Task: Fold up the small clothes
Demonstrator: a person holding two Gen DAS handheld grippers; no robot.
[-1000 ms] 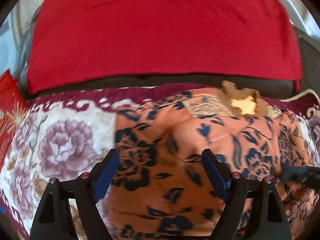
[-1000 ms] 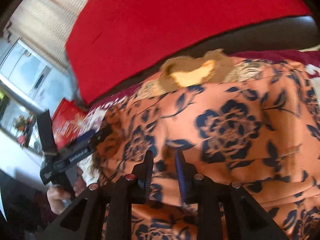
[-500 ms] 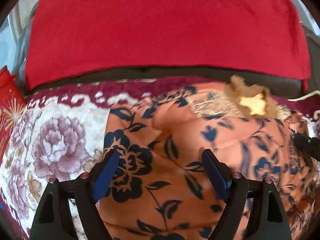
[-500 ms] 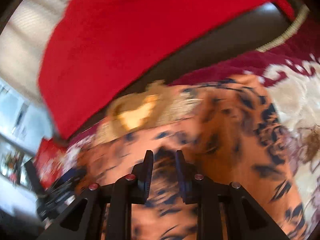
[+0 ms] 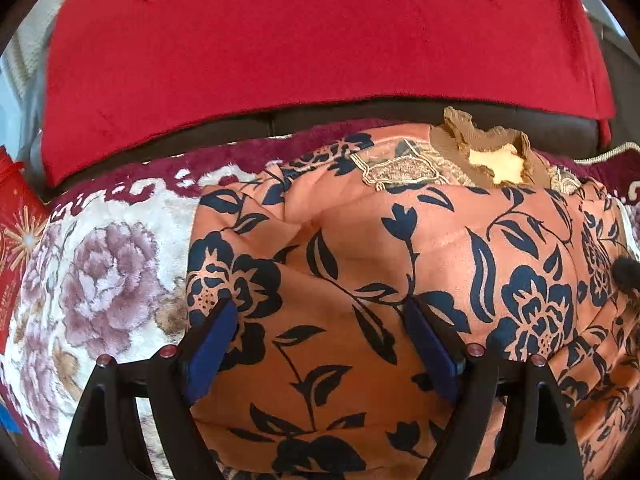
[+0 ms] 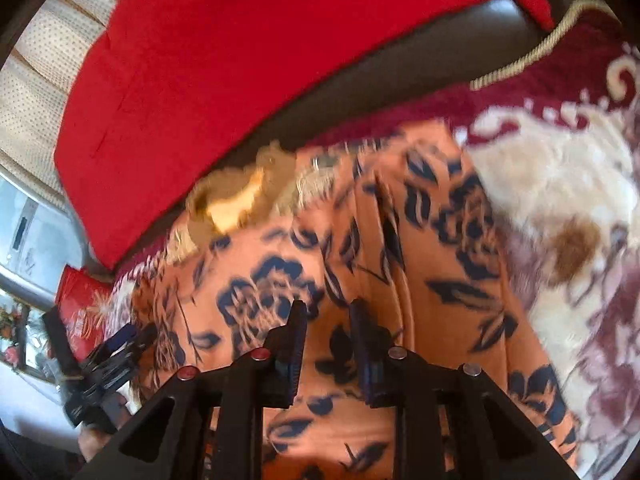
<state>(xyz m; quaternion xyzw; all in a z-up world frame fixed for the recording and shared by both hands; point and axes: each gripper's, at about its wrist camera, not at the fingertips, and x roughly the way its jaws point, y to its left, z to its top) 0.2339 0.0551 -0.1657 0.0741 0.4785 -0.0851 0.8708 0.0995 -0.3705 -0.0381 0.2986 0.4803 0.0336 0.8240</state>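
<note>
Red cushion (image 5: 320, 40) behind floral blanket (image 5: 104, 272); beige curtain (image 6: 44, 88)

The garment (image 5: 400, 240) lies on the blanket (image 5: 104, 264), before the cushion (image 5: 320, 52), a box (image 5: 16, 216) at left.

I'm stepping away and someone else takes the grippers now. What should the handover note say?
Left hand-held gripper: jaws wide open over the orange floral garment, gripping nothing.
Right hand-held gripper: jaws narrow; whether they pinch cloth cannot be told.
The garment lies on the floral blanket, brown collar toward the red cushion.
Done: its side edges look turned in.
Left: finish folding.
</note>
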